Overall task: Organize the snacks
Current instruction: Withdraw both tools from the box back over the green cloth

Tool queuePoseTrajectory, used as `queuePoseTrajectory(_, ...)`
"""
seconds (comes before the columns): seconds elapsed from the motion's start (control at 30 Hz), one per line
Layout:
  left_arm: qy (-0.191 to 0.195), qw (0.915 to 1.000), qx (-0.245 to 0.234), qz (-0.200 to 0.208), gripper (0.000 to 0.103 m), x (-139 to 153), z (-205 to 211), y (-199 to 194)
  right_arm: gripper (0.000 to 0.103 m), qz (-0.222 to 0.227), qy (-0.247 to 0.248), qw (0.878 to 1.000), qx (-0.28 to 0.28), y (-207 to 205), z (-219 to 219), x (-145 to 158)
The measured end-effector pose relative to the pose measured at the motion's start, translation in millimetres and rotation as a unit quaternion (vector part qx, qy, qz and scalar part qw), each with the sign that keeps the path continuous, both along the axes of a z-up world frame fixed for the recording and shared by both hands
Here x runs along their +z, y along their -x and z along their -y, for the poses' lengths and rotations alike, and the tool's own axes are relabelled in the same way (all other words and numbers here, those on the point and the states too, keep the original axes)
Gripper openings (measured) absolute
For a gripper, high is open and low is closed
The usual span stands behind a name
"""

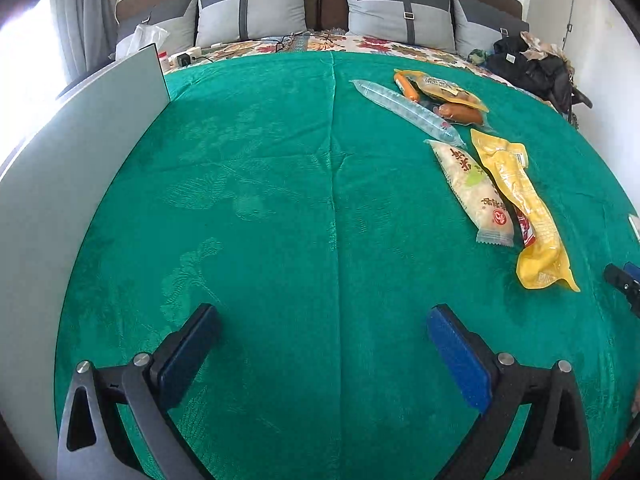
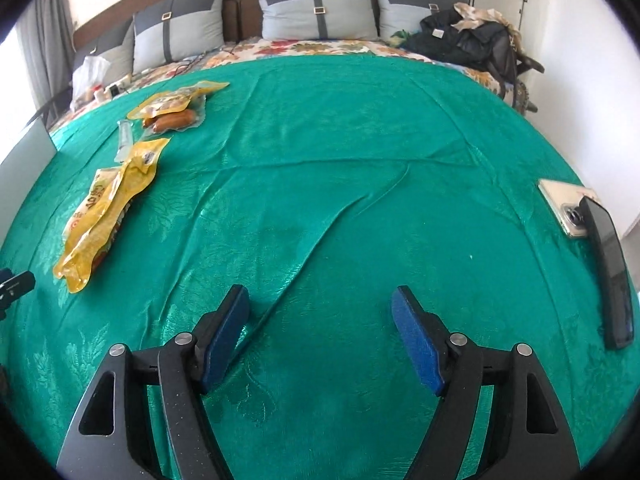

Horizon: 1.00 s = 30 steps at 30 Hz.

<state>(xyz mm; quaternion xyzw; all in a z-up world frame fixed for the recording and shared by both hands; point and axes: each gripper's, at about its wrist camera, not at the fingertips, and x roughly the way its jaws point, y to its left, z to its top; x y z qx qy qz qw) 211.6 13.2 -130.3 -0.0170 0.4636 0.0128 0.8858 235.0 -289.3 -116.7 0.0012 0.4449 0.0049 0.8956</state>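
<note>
Several snack packs lie on a green bedspread. In the left wrist view they sit at the upper right: a long yellow pack, a white pack with red print, a clear tube pack and a sausage pack. In the right wrist view the yellow pack and the sausage pack lie at the upper left. My left gripper is open above bare cloth, well short of the snacks. My right gripper is open over a fold in the cloth, nothing between its fingers.
A pale grey board stands along the left side. Two phones lie at the right edge of the bedspread. Pillows and a dark heap of clothes line the headboard end. Small items and cables lie by the pillows.
</note>
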Motion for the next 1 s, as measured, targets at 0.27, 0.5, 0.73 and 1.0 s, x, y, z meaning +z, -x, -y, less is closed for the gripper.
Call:
queuePoseTrajectory(0.27,-0.003,0.9999,0.009,0.006,0.103,1.1,-1.8,1.2,0.085,-0.003,0.006,1.0,-0.002,-1.8,-2.2,-2.8)
queuePoseTrajectory(0.5,-0.003,0.9999,0.009,0.006,0.103,1.0,-1.8,1.1,0.087,-0.005,0.008,1.0,-0.006,-2.9,-1.7,-3.0)
queuePoseTrajectory(0.73,-0.004,0.9999,0.009,0.005,0.103,1.7,-1.8,1.5,0.087,-0.004,0.01,1.0,-0.006,-2.7,-1.2,-3.1)
queuePoseTrajectory(1.0,-0.004,0.9999,0.009,0.005,0.103,1.9,-2.3,1.6,0.089,0.0,0.037,0.999,-0.009,-1.3,-6.3,-2.0)
